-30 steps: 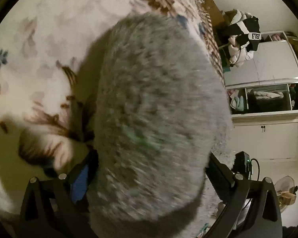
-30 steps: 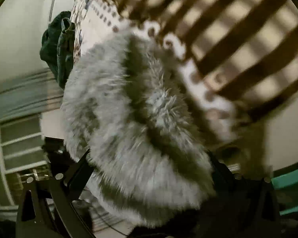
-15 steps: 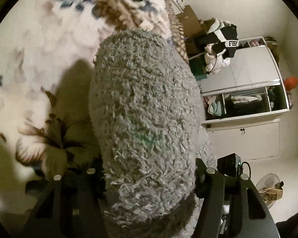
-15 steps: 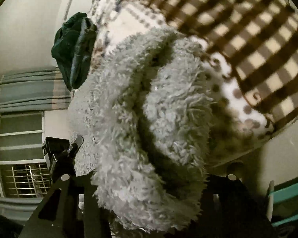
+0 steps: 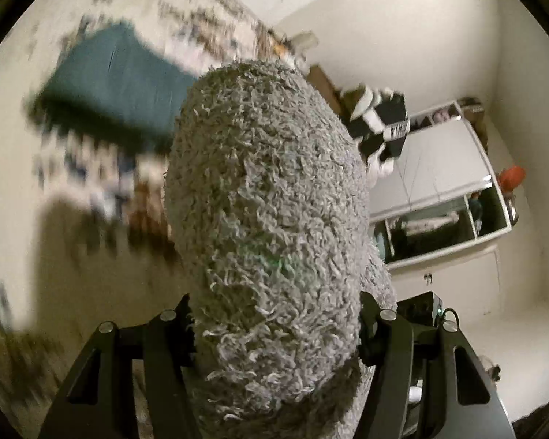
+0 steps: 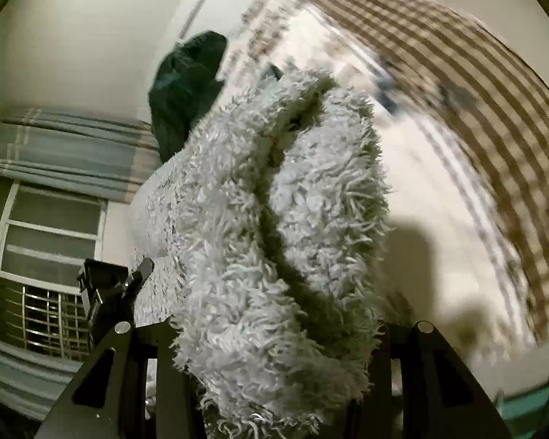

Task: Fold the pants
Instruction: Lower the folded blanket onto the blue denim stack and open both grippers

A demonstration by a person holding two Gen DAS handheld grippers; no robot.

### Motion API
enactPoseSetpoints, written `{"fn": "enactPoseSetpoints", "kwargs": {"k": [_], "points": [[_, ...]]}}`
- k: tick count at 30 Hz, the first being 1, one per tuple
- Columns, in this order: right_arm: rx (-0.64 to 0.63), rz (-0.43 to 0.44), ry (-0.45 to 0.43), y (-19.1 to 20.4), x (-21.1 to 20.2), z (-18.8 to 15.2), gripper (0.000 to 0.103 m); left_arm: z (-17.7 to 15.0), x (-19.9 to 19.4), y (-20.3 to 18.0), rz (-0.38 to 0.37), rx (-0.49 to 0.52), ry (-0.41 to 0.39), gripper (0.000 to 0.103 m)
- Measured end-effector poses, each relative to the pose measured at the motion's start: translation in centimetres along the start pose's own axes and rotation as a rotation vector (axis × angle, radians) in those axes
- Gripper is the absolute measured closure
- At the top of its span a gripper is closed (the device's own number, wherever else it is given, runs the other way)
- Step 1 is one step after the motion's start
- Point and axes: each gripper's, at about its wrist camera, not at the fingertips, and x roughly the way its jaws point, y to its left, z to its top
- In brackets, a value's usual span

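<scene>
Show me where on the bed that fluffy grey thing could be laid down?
Bare bedspread lies left of the fluffy grey pants, below the folded teal cloth. In the right view, pale sheet lies between the pants and the checked blanket. The dark green heap crowds the far edge.

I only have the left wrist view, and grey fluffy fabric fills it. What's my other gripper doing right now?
Observer: The right gripper is clamped on the same fluffy grey pants, a thick bunch pinched between its fingers.
Operator: Does the fabric look flat on that side?
Observer: No, it is doubled there, with a deep crease running down the bunch.
Operator: Anything beyond it I can't see?
Observer: A dark green garment lies crumpled at the far edge of the bed, with a window and striped curtain to the left.
</scene>
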Motion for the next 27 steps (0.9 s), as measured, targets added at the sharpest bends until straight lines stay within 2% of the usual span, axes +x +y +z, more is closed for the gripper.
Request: {"fn": "enactPoseSetpoints", "kwargs": {"k": [3,6,9,12,15,17,18,21,23,27], "points": [[-0.03,0.011,-0.041,4.7,5.5,5.7,0.059,8.1,0.7,1.7,0.0,0.029,-0.036,0.045],[-0.042,0.014,-0.062,7.5,10.9,10.7,0.059,16.1,1.8,4.7,0.015,0.051,-0.044,0.045],[-0.039,0.018,-0.068,9.2,17.6,16.0,0.059,21.9,3.4,8.4,0.037,0.064,-0.042,0.045],[-0.039,-0.004,-0.059,9.9,24.1,19.9,0.059,26.1,5.7,13.1,0.076,0.034,-0.014,0.044],[-0.038,-0.053,-0.026,9.3,29.1,22.4,0.059,28.4,7.4,17.7,0.144,-0.011,0.026,0.043],[-0.033,-0.092,-0.006,8.2,30.9,22.7,0.059,29.0,8.8,20.4,0.198,-0.045,0.066,0.04],[-0.023,-0.113,0.01,7.7,31.8,23.0,0.057,28.8,8.9,21.0,0.201,-0.051,0.071,0.038],[-0.017,-0.164,0.043,7.0,32.6,23.9,0.04,28.5,8.5,20.8,0.246,-0.033,0.067,0.022],[-0.051,-0.229,0.035,7.8,31.5,23.6,0.019,28.5,8.1,19.9,0.289,-0.01,0.064,0.022],[-0.074,-0.309,-0.004,8.3,29.0,23.2,0.018,27.9,6.8,17.6,0.397,0.083,0.046,0.019]]}}
